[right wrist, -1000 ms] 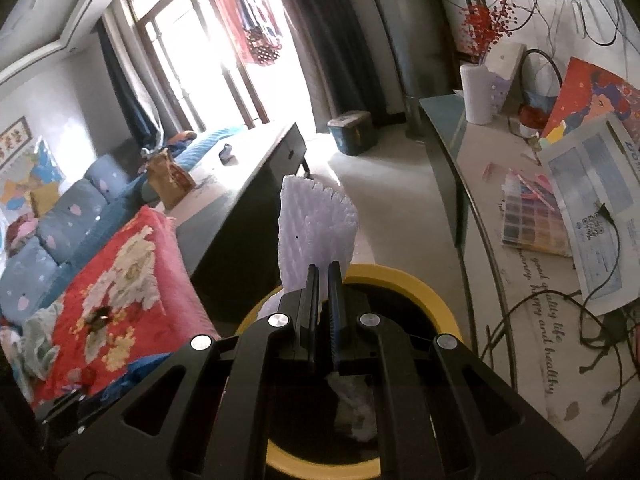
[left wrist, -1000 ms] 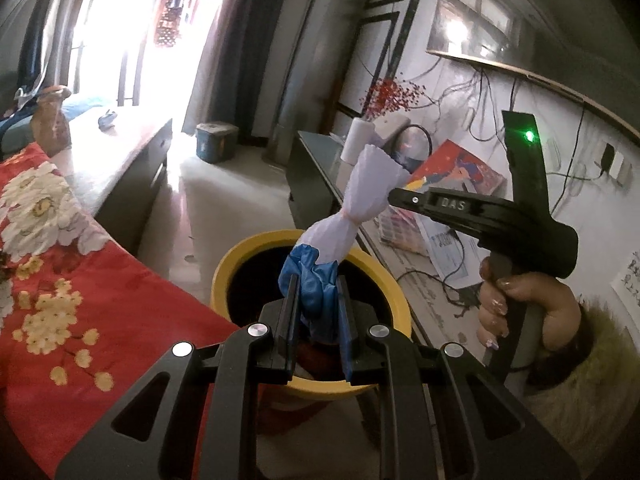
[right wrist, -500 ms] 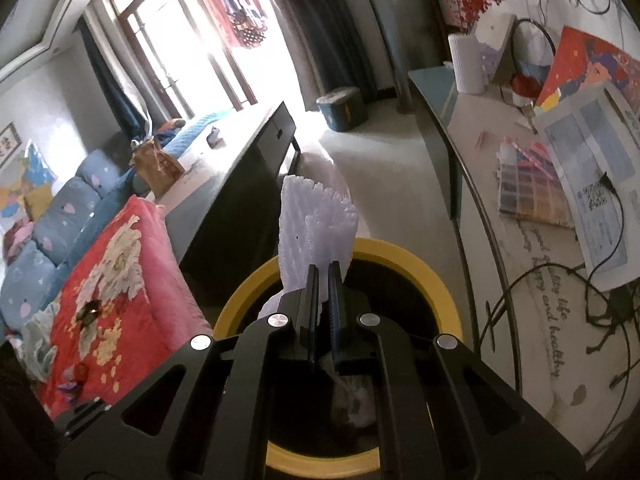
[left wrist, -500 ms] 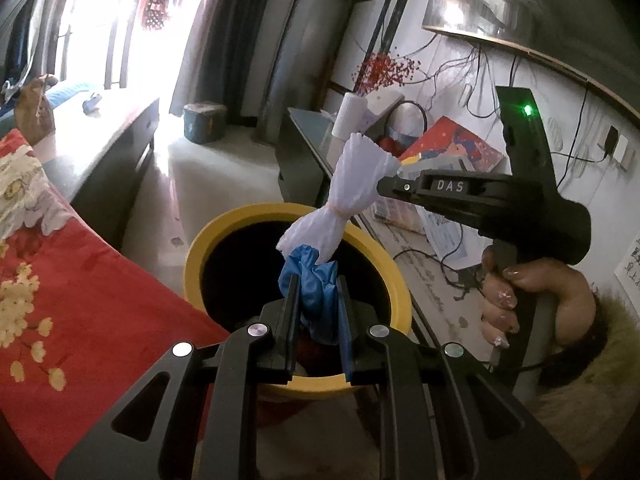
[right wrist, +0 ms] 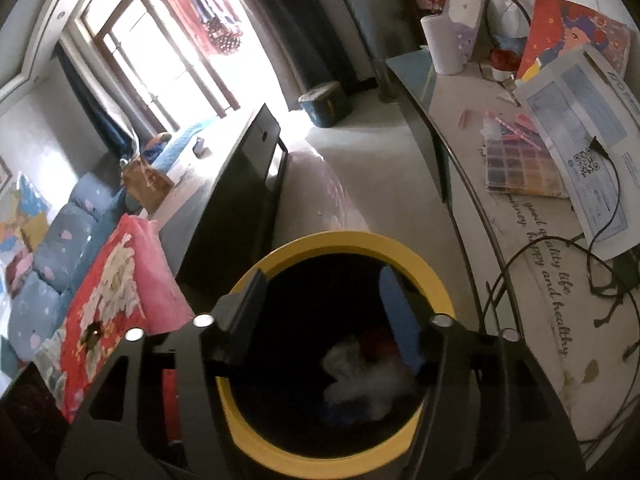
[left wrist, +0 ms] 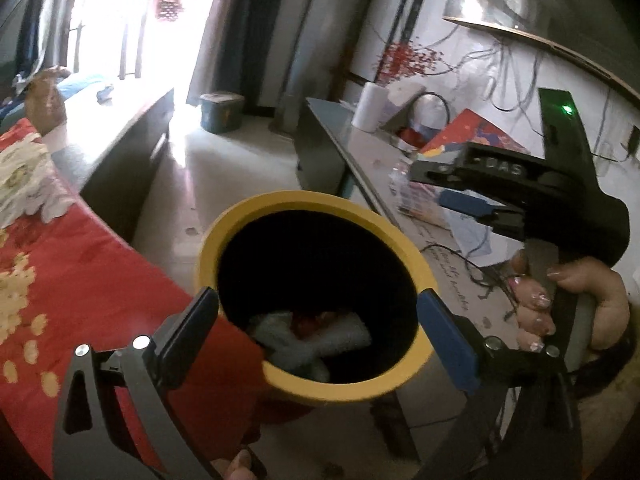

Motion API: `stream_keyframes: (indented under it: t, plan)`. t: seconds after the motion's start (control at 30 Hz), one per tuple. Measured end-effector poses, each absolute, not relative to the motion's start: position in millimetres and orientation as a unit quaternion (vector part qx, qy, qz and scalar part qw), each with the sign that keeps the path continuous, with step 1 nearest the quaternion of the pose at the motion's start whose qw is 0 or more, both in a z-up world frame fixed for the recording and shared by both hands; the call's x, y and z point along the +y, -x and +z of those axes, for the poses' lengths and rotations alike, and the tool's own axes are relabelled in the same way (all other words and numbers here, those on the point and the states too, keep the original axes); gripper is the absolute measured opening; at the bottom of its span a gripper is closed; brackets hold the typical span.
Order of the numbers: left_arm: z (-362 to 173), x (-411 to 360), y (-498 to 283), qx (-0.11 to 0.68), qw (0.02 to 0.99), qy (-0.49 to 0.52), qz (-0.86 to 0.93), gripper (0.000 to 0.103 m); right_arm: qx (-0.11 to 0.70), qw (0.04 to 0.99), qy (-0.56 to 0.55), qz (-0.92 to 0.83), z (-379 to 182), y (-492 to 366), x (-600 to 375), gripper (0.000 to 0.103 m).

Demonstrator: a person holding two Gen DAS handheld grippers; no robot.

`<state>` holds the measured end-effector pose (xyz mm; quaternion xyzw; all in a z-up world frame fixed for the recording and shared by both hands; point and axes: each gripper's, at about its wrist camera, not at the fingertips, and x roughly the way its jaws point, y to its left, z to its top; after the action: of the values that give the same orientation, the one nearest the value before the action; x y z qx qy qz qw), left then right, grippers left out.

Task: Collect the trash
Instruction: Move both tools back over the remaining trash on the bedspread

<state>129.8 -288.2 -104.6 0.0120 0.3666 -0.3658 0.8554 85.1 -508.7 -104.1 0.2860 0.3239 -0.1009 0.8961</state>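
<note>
Left wrist view: the left gripper (left wrist: 318,318) hangs over the bin (left wrist: 256,216), its jaws spread wide and holding nothing; one finger sits at the bin's near-left rim, the other, with a blue pad, at its near-right rim. The bin is yellow-rimmed with a dark inside. At its bottom lies the trash (left wrist: 308,334): pale wads with a bit of red among them. To the right of the bin, the right gripper (left wrist: 436,194) is seen from the side, gripped by a hand (left wrist: 576,304) with painted nails. Its jaws stand apart and empty, beyond the bin's right rim. A green light glows on its upright part. Left of the bin lies a red blanket (left wrist: 80,280) with pale flowers, its edge touching the bin's near-left side. Behind the bin on the right runs a desk (left wrist: 344,136) with a white roll (left wrist: 370,106) at its far end.

Right wrist view: the right gripper (right wrist: 324,300) is above the bin (right wrist: 352,240), looking down into it. Its jaws are wide apart with nothing between them; both fingers show against the bin's dark mouth. The trash (right wrist: 360,376) rests on the bin's floor, white fluff with something red just behind it. Right of the bin, the desk (right wrist: 520,248) carries a colour chart (right wrist: 520,168), printed sheets and black cables. Left of the bin lie the blanket (right wrist: 108,288) and, farther off, a blue sofa (right wrist: 52,248).
</note>
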Motion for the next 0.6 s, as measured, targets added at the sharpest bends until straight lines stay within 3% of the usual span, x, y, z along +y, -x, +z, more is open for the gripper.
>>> stream_keyframes:
  t: [0.6]
  plan:
    - [-65,-229,-112,0.313,0.902,-0.003,-0.297,0.096,0.306,0.915,-0.255,-0.062,-84,-87,-476,0.065]
